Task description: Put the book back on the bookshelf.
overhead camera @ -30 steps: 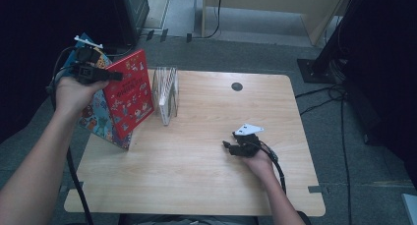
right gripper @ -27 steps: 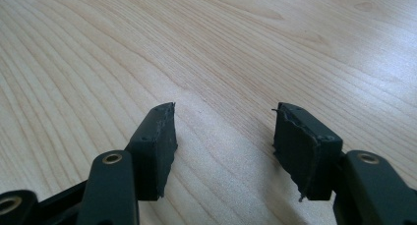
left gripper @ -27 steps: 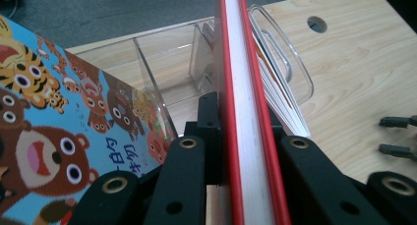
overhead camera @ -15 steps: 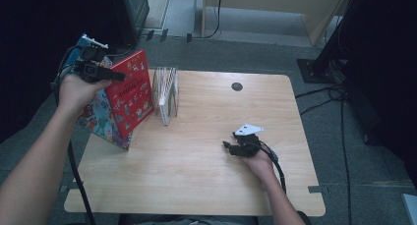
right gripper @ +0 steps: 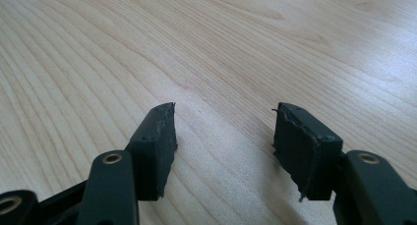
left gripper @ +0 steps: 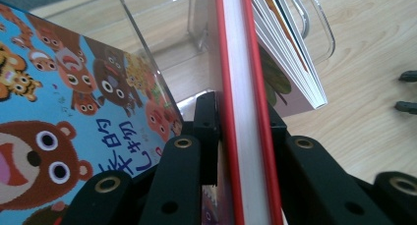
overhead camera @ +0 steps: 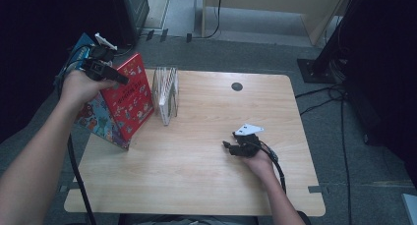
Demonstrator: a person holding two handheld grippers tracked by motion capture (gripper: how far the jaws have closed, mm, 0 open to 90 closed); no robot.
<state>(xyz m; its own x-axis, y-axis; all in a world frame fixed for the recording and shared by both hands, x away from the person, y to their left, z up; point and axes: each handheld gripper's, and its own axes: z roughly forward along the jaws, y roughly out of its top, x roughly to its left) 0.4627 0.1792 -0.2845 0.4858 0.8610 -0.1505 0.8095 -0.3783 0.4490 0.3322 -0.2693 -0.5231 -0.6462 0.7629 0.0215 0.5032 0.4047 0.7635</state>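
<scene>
The red book [overhead camera: 129, 99] stands tilted at the table's [overhead camera: 206, 185] left edge, beside the clear rack [overhead camera: 165, 93]. My left gripper [left gripper: 241, 131] clamps its top edge. My right gripper [right gripper: 223, 136] rests mid-table, jaws apart, holding nothing.

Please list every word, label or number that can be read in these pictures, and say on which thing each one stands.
Blue book cover: large dark handwritten-style East Asian characters, cut off by the left gripper; not surely readable.
Red book: white title on its cover, too blurred to read.
Nothing else bears text.
</scene>
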